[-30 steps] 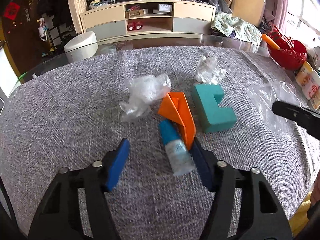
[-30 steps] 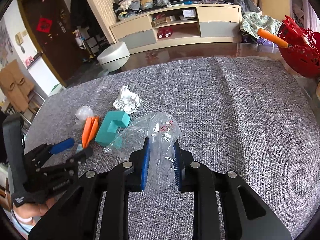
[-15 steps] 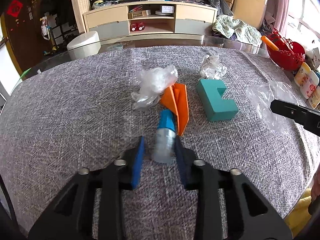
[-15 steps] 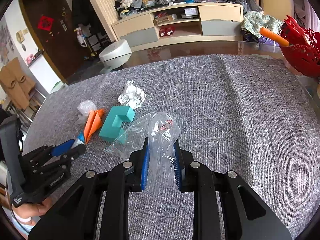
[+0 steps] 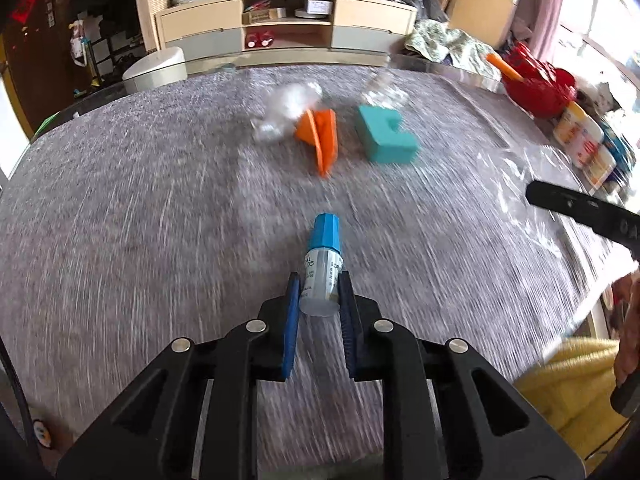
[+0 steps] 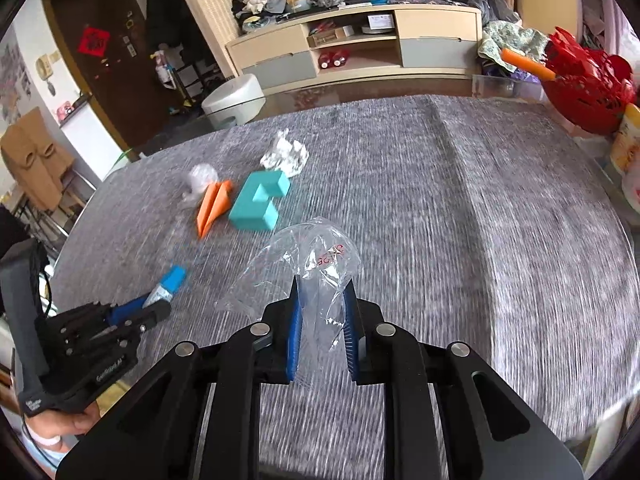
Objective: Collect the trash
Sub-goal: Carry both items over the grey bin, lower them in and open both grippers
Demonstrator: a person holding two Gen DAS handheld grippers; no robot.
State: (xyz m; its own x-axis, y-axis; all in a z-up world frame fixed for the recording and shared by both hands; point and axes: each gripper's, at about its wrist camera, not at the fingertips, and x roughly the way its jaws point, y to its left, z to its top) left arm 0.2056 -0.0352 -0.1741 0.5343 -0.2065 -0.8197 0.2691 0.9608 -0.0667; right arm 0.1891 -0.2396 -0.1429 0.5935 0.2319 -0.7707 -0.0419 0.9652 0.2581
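Both sets of jaws are clamped tight right now: the left gripper (image 5: 319, 294) has its blue pads squeezing the clear body of a small plastic bottle with a blue cap (image 5: 322, 268), cap pointing away toward the far side, and its jaws are closing that last bit on it, while the right gripper (image 6: 320, 316) is pinched on a crumpled clear plastic bag with red print (image 6: 312, 272) that bulges up out of the fingers. The bottle looks lifted just off the grey woven tablecloth (image 5: 140, 220), near the front edge. Further back in the middle sits a folded orange paper plane (image 5: 320, 138), with a teal C-shaped foam block (image 5: 386, 136) just to its right and a scrunched clear plastic wrap (image 5: 286, 110) touching its far left side. A crumpled white wrapper (image 6: 285, 154) lies just behind the block. Way off on the far right there's a red plastic basket (image 6: 584, 80), and a beige TV cabinet (image 6: 360, 48) runs along the back wall.
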